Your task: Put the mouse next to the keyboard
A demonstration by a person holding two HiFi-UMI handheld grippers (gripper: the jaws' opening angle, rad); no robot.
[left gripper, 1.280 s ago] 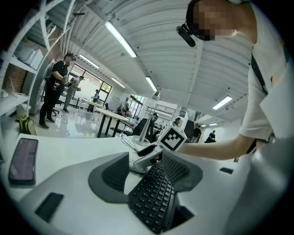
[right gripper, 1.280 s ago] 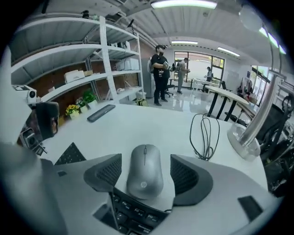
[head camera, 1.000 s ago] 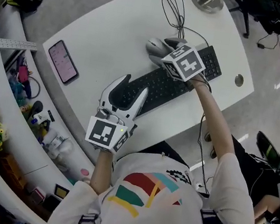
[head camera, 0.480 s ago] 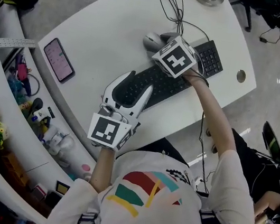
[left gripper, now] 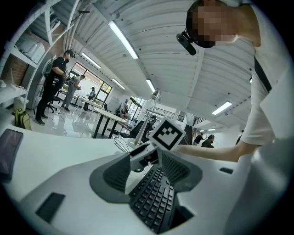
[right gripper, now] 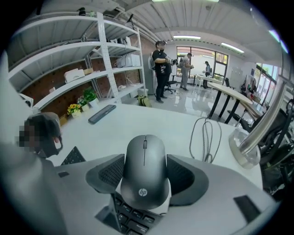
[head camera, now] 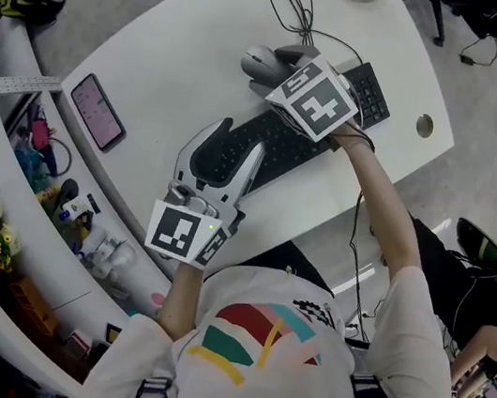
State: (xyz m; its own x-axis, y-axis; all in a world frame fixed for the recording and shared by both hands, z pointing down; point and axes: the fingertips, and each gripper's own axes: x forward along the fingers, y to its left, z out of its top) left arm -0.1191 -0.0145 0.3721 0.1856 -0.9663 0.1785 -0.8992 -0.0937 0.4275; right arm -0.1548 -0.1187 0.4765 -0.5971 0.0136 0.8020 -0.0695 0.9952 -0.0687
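Mouse [right gripper: 144,170]: dark grey. Keyboard [head camera: 273,140]: black. Table [head camera: 180,48]: white. Left gripper [head camera: 238,141]: white shell, dark grey pads, cube patterned in black-and-white squares. Phone [head camera: 97,111]: dark frame, pinkish screen. Shirt [head camera: 253,337]: white (red, teal, yellow stripes).

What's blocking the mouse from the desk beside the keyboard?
Nothing visible. The right gripper holds the mouse over the keyboard's edge, and the desk just beyond is bare. A cable loop lies farther off to the right.
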